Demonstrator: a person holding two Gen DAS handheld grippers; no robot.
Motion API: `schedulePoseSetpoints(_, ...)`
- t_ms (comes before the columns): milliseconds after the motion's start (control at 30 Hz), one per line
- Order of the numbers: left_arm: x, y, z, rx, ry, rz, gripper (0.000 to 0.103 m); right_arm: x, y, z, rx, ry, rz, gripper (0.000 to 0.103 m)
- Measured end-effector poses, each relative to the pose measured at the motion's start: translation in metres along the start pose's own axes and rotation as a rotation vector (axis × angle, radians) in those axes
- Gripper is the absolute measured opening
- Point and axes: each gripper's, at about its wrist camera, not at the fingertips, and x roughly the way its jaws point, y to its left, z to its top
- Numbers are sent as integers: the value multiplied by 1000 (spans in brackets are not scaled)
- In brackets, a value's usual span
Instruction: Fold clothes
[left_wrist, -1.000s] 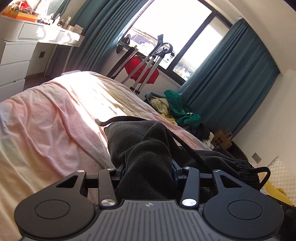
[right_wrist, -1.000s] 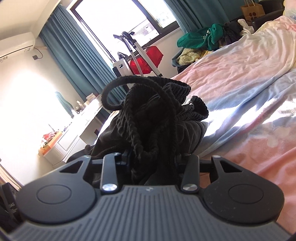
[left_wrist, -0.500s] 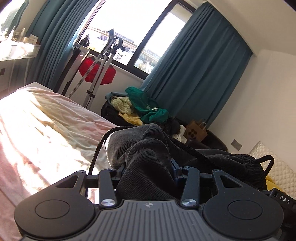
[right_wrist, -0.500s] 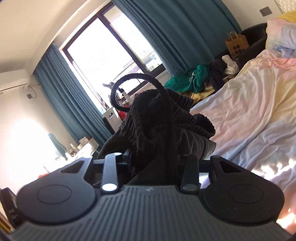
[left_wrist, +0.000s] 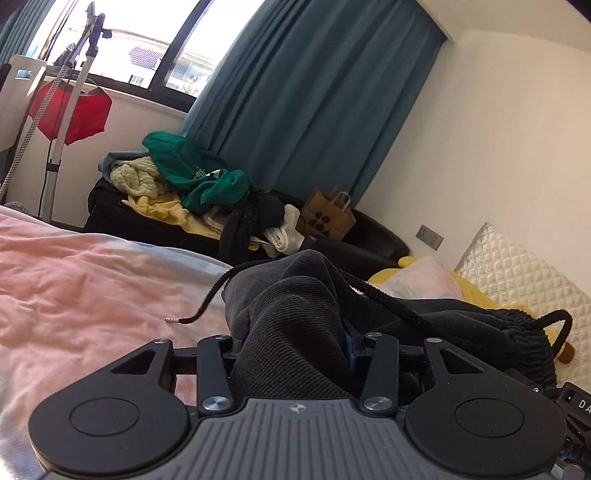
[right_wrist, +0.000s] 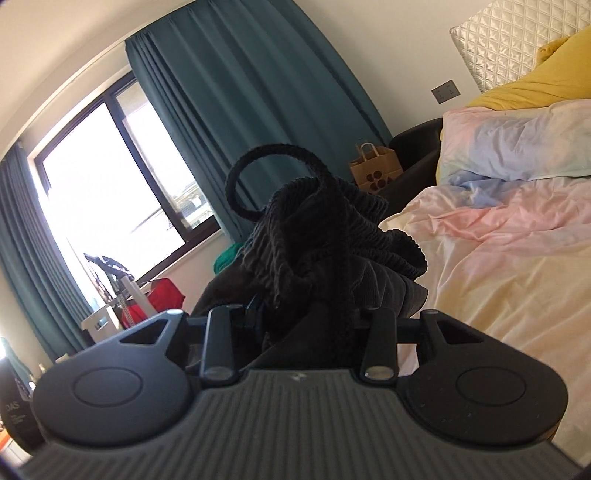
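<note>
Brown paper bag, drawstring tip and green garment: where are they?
Brown paper bag (left_wrist: 330, 218), left wrist view: its printed front.
Drawstring (left_wrist: 173, 319), left wrist view: its metal tip.
Green garment (left_wrist: 192, 173), left wrist view: its middle, atop the pile.

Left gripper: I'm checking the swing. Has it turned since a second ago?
Yes. The left gripper swung right: the red bag slid from centre to the left edge.

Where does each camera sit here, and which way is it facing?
Left wrist: on the left hand-held gripper, facing across the bed toward the clothes pile; its jaws clamp the dark garment.
Right wrist: on the right hand-held gripper, facing the window and pillow; its jaws clamp the garment's waistband.
Shared: garment, bed, paper bag.
</note>
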Motion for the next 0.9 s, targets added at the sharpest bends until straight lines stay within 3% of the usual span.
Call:
schedulePoseSetpoints(167, 66, 2, -36, 42, 162, 35, 46, 21, -56, -31, 104, 92, -99, 40)
schedulePoseSetpoints(300, 63, 18, -58, 116, 173, 39, 51, 11, -74, -68, 164, 131, -136, 42)
schedulePoseSetpoints(400, 51, 33, -69, 89, 223, 32, 64, -2, -81, -87, 208, 158, -170, 48)
schedulePoseSetpoints(433, 46, 38, -73, 79, 239, 31, 69, -5, -84, -91, 225, 175, -187, 55)
schedulePoseSetpoints(567, -5, 31, -73, 136, 256, 47, 79, -18, -84, -93, 258, 237, -232, 73)
schedulePoseSetpoints(633, -29, 19, -69, 173, 273, 41, 79, -28, -74, -83, 254, 271, -265, 73)
schedulePoseSetpoints(733, -75, -3, -58, 248, 236, 28, 81, -53, -53, -62, 220, 259, -276, 74)
schedulePoseSetpoints(900, -153, -36, -35, 309, 161, 17, 86, -105, 5, -28, 48, 197, -247, 74)
